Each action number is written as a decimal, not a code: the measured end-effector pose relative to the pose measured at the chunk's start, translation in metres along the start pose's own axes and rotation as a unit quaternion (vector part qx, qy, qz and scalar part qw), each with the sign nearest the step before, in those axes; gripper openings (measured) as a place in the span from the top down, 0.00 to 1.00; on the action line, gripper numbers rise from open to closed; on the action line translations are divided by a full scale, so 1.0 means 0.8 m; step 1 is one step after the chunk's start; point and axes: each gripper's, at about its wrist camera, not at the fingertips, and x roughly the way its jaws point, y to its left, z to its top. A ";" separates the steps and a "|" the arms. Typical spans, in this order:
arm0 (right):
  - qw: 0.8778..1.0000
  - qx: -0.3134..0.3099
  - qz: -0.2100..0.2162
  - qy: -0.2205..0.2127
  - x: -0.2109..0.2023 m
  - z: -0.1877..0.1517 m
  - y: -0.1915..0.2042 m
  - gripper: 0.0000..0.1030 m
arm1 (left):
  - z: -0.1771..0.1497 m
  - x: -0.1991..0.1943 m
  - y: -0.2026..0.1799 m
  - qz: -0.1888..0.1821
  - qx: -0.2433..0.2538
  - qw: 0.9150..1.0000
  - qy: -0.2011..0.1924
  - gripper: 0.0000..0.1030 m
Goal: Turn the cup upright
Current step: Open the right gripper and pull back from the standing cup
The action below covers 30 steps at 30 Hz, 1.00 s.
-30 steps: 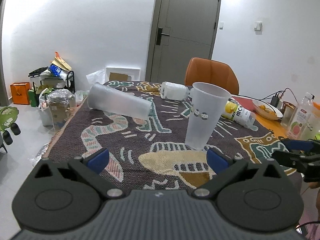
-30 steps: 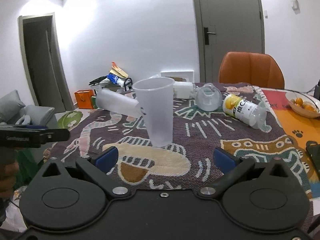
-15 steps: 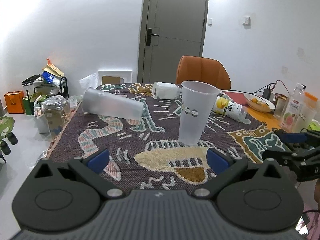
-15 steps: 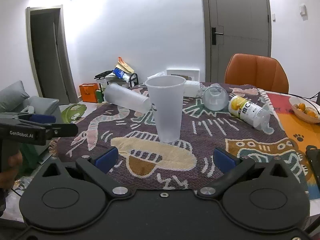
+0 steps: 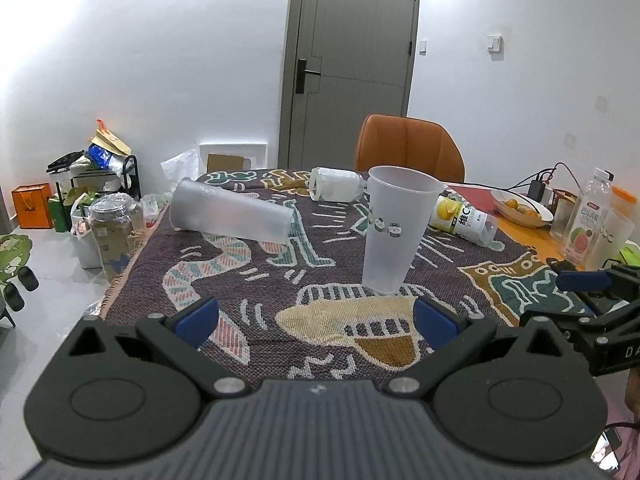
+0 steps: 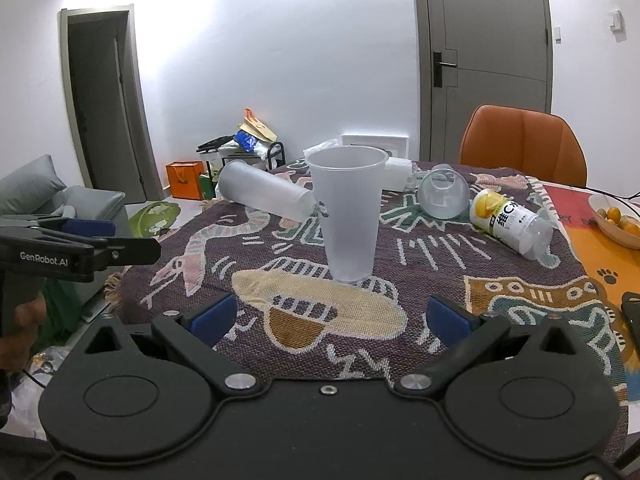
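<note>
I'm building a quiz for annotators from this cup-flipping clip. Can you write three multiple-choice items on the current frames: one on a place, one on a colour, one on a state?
1. Where does the printed cup stand?
A. on the patterned cloth, in front of both grippers
B. on the orange chair
C. on the floor

2. What colour is the chair behind the table?
A. grey
B. orange
C. white

3. How does the tall frosted tumbler lie?
A. upright
B. upside down on its rim
C. on its side

Answers:
1 A, its base rests on the cloth beyond the left gripper and the right gripper.
2 B, the backrest is plainly orange.
3 C, it lies lengthwise on the cloth, mouth sideways.
</note>
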 end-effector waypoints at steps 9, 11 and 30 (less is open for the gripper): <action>1.000 0.001 0.002 -0.001 0.001 -0.001 0.001 0.00 | 0.001 -0.001 0.001 0.000 0.001 1.000 0.000 0.00; 1.000 0.001 0.002 -0.002 0.001 0.000 0.001 0.00 | 0.001 -0.002 0.001 0.000 0.001 1.000 -0.002 0.00; 1.000 0.001 0.003 0.000 0.003 -0.001 0.003 0.00 | 0.004 -0.005 0.002 0.003 0.003 1.000 -0.007 0.00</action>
